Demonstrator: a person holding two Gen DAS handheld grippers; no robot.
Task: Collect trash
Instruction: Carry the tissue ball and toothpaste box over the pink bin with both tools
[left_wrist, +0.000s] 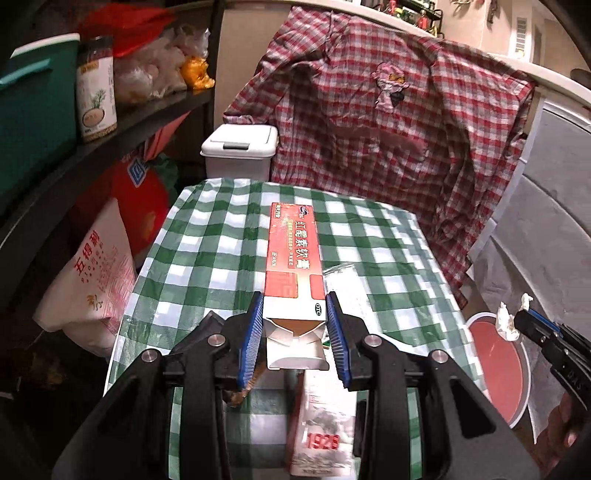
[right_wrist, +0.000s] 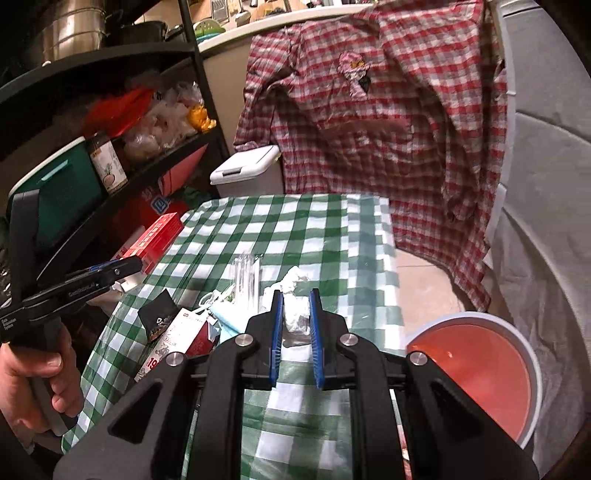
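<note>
My left gripper (left_wrist: 294, 306) is shut on a long red and white ointment box (left_wrist: 291, 254), held above the green checked tablecloth (left_wrist: 207, 251); the box's open flap end faces the camera. In the right wrist view the same box (right_wrist: 155, 240) sticks out past the left gripper (right_wrist: 129, 267) at the left. My right gripper (right_wrist: 296, 301) is shut on a crumpled white tissue (right_wrist: 293, 314), lifted over the table; from the left wrist view this tissue (left_wrist: 508, 321) shows at the right gripper's tip (left_wrist: 521, 319). A red bin with a white rim (right_wrist: 476, 369) stands on the floor right of the table.
More trash lies on the table: a white carton marked 1926 (left_wrist: 321, 439), a clear plastic wrapper (right_wrist: 247, 277), a light blue mask (right_wrist: 229, 321) and a black packet (right_wrist: 160, 314). A black shelf (left_wrist: 122, 125) crowds the left. A white lidded bin (left_wrist: 240, 151) and a plaid shirt (left_wrist: 388, 122) stand behind.
</note>
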